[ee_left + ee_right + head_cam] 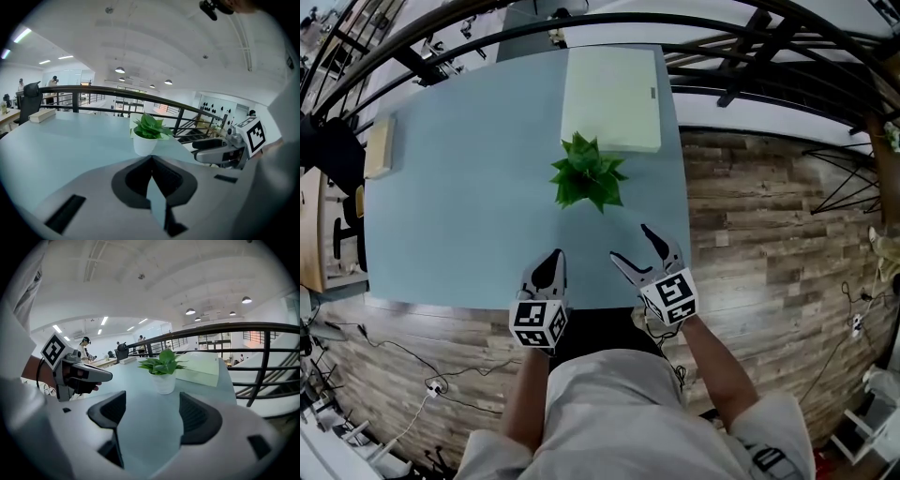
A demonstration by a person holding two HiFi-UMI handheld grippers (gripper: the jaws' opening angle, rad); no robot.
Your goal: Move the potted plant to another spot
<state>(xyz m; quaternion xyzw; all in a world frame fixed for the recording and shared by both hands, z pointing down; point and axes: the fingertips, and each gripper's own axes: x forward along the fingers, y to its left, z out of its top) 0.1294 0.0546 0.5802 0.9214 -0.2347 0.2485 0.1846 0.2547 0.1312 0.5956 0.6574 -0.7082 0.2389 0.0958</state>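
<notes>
Right gripper (152, 397), jaws wide and empty, faces the plant (165, 363) ahead; left gripper (151, 159) closed, empty. Likely light, tippy: clasp the smooth pot (165, 382).

A pale blue table (459, 216) takes up the middle of the space. At its far right corner lies a flat, pale cream box (611, 94), and a smaller beige block (379, 147) sits at the far left edge. A black metal railing (89, 88) curves round the table's far side. The floor (759, 234) is wood plank, with dark cables (403, 361) and a white power strip (436, 386) trailing at the near left. A black office chair (29, 101) stands off to the left, and round lamps (120, 70) hang from the white ceiling.
</notes>
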